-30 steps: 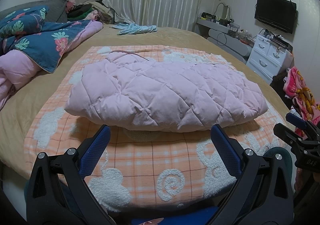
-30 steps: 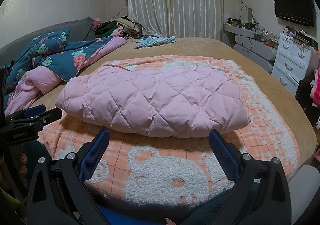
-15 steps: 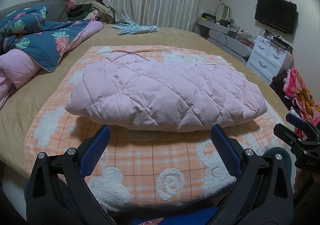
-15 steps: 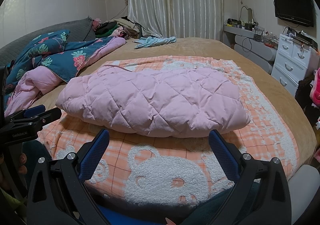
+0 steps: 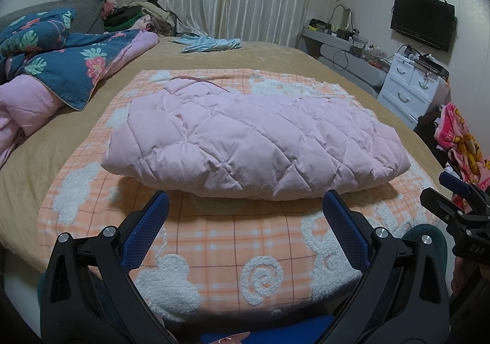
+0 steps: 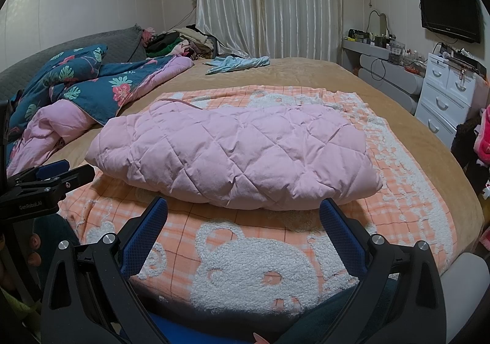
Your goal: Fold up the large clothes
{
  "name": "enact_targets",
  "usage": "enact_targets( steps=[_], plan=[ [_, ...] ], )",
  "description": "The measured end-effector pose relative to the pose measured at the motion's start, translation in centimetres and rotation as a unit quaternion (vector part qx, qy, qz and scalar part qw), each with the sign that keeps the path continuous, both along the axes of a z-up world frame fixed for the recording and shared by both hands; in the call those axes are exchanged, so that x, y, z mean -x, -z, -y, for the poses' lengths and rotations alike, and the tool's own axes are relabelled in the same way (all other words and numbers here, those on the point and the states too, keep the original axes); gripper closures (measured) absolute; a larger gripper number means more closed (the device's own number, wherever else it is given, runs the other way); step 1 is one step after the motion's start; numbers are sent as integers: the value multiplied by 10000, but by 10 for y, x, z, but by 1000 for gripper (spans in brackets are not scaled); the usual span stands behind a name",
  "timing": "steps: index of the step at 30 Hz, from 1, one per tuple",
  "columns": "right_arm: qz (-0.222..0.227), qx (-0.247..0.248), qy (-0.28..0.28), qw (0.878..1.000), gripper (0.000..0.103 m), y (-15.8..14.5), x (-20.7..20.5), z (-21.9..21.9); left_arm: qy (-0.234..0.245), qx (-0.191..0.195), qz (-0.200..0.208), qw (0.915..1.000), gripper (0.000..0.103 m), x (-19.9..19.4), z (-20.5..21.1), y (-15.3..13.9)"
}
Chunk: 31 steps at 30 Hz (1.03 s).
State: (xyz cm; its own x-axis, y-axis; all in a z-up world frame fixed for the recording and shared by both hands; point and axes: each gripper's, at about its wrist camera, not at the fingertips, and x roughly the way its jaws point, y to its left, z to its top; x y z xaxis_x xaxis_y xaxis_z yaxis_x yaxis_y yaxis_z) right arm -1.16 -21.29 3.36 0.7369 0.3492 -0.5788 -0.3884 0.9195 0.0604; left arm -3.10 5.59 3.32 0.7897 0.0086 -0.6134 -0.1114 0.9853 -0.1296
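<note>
A pink quilted jacket lies folded into a thick bundle on an orange checked blanket spread on the bed; it also shows in the right wrist view. My left gripper is open and empty, held back from the bundle's near edge. My right gripper is open and empty too, just short of the same edge. Each gripper shows at the side of the other's view: the right one, the left one.
A blue floral quilt and pink bedding lie at the left. A light blue garment lies at the far end of the bed. White drawers and a wall TV stand at the right. Bright clothes hang off the right side.
</note>
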Motion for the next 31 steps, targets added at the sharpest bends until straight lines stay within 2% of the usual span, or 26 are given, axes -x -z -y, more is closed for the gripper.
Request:
enact_targets(
  steps=[10,16,19,22,24,25,28,29,30,31],
  plan=[
    [-17,80,-16,10000,4,-4,-1,-1,-114,-21,-14,9999,9,6,-10,0],
    [1,51,61,10000,4,-6,5,3,-219,-59,-174,9996,9,7,-18,5],
    [-10,-25,223,9997,4,-8,5,16,-331,-90,-332,9989,9,7,-26,10],
    [-34,-139,570,9983,4,-9,1,41,-477,43,-371,9982,9,6,-41,13],
    [-33,-201,1071,9940,4,-8,-7,76,-818,127,-383,9958,9,2,-67,14],
    [-89,-282,1263,9915,4,-6,-12,92,-993,147,-417,9941,9,-2,-79,16],
    [-269,-453,2322,9712,4,10,-32,172,-1654,91,-427,9853,9,-17,-139,18],
    [-322,-348,2744,9604,4,18,-40,201,-1927,45,-451,9802,9,-22,-163,18],
    [-391,-186,3251,9447,4,30,-50,239,-2189,38,-460,9747,9,-25,-188,19],
    [-509,-23,3799,9236,4,44,-59,279,-2508,55,-469,9669,9,-30,-222,20]
  ],
)
